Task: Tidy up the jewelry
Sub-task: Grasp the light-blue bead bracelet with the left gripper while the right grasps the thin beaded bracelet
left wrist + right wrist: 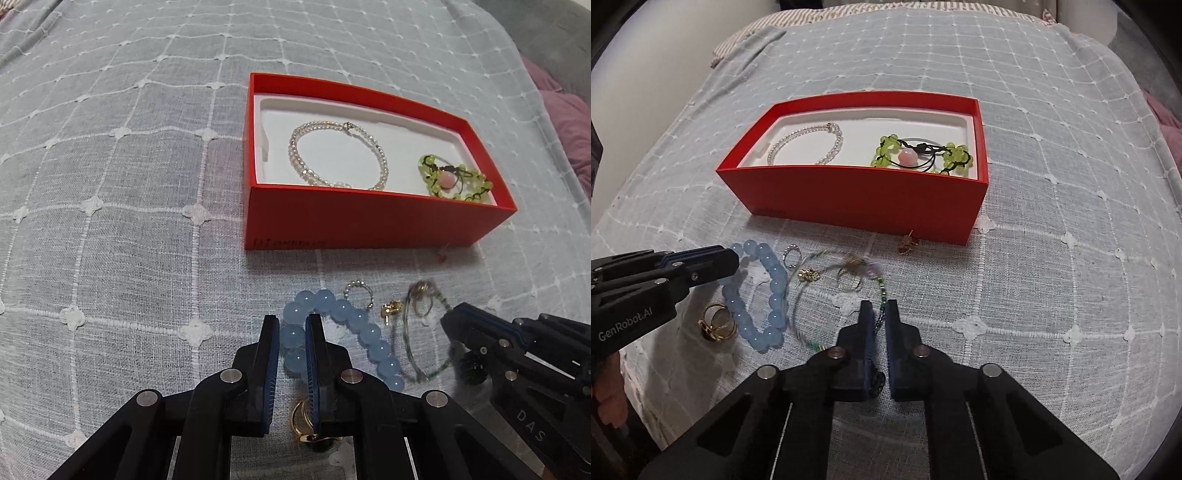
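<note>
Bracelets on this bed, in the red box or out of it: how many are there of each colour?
White pearl bracelet: 1
Green bead bracelet: 1
Blue bead bracelet: 1
Thin wire bracelet with tiny green beads: 1
Total: 4

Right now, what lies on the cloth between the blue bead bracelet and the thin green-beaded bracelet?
In the right wrist view, a small pearl ring and a gold earring lie between the blue bead bracelet and the thin green-beaded bracelet.
</note>
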{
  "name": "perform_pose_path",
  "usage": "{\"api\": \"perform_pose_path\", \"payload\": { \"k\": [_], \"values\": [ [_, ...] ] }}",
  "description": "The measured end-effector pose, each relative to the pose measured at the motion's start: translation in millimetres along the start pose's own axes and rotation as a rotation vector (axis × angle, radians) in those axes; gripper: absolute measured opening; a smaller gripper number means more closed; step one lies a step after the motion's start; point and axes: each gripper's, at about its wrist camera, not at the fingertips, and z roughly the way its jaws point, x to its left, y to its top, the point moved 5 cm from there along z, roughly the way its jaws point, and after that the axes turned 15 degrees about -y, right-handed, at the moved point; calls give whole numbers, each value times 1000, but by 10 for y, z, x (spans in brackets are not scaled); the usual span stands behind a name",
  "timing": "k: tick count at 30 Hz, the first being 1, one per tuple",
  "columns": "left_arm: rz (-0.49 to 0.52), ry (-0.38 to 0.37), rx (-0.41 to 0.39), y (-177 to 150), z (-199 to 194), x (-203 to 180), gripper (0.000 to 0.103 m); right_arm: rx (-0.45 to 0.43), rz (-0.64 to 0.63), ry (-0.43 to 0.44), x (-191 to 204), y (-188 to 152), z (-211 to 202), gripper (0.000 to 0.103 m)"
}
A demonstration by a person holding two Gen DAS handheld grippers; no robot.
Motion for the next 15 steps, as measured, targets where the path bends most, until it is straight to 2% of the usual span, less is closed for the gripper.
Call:
{"api": "perform_pose_path", "payload": {
  "k": [5, 15],
  "values": [
    [9, -15, -17, 8, -65, -25, 9, -8, 23, 34, -14, -11, -60, 2],
    [40, -62, -78, 41, -292, -159, 9, -80, 45, 67, -37, 23, -376, 2]
  ]
}}
